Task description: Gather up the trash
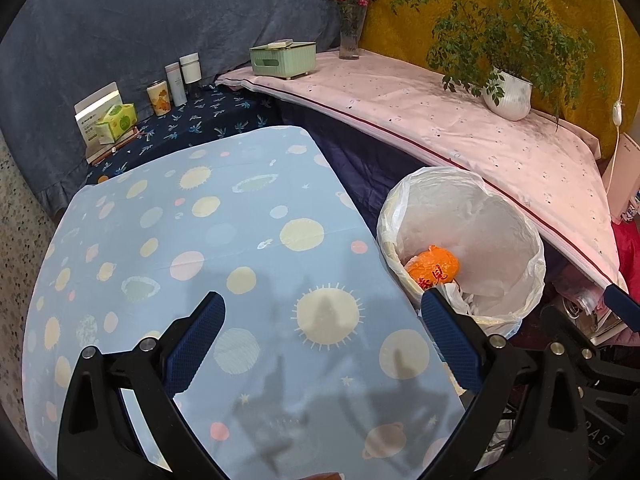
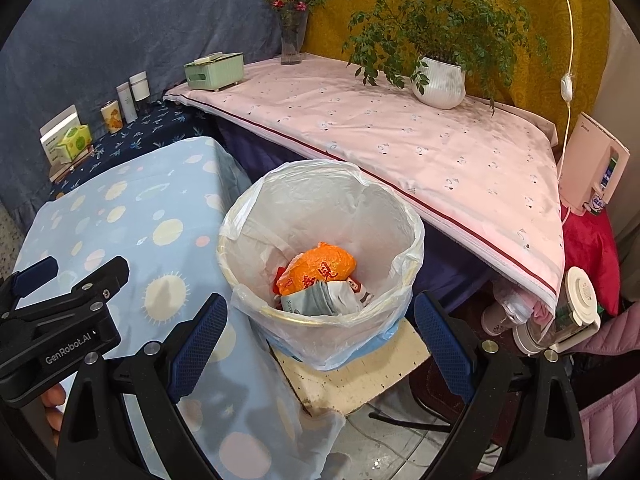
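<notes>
Blue tablecloth (image 1: 224,240) edge beside lined bin (image 2: 320,316), fingers spread

One bin (image 2: 320,240), one orange bag (image 2: 316,268), two grippers (image 1: 322,338) (image 2: 320,338), one vase (image 2: 291,46) and one potted plant (image 2: 440,84) are counted.

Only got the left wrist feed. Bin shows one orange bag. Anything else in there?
Observer: Yes. Under the orange bag lie a grey-white packet and red wrappers.
Operator: Right claw?
Observer: The right claw is open, empty, and aimed at the bin.
Operator: What's the bin standing on?
Observer: A beige board on the floor.
</notes>
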A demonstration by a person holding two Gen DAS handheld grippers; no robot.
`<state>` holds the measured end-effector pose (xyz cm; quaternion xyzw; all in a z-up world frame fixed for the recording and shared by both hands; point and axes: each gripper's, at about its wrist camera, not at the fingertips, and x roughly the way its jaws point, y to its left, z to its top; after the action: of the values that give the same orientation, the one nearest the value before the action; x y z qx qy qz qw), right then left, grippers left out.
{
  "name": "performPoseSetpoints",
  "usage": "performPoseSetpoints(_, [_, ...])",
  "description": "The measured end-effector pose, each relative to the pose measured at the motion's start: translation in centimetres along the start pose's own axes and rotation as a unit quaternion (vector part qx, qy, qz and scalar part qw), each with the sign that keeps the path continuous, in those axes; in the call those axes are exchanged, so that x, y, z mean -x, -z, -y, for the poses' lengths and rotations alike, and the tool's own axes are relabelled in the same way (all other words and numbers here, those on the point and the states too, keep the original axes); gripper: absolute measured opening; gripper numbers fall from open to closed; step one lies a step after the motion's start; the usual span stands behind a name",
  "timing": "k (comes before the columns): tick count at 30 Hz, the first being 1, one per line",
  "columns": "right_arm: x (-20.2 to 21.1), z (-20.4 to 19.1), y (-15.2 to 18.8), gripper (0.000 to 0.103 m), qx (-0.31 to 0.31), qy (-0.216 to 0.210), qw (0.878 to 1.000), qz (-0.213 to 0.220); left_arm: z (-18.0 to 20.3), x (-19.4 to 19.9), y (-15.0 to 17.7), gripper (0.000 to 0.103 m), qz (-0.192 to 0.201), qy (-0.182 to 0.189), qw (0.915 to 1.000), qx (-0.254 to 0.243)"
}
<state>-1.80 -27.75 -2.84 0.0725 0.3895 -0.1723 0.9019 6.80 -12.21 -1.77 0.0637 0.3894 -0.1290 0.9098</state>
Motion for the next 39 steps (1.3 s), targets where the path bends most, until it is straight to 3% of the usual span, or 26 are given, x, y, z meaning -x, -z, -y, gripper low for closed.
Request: performPoseSetpoints(39, [1.0,-0.8,0.8,0.091,0.016,0.008,1.000,0.006,-0.7,1.3,0.2,0.094,0.009,-0.003,0.9999,0.013])
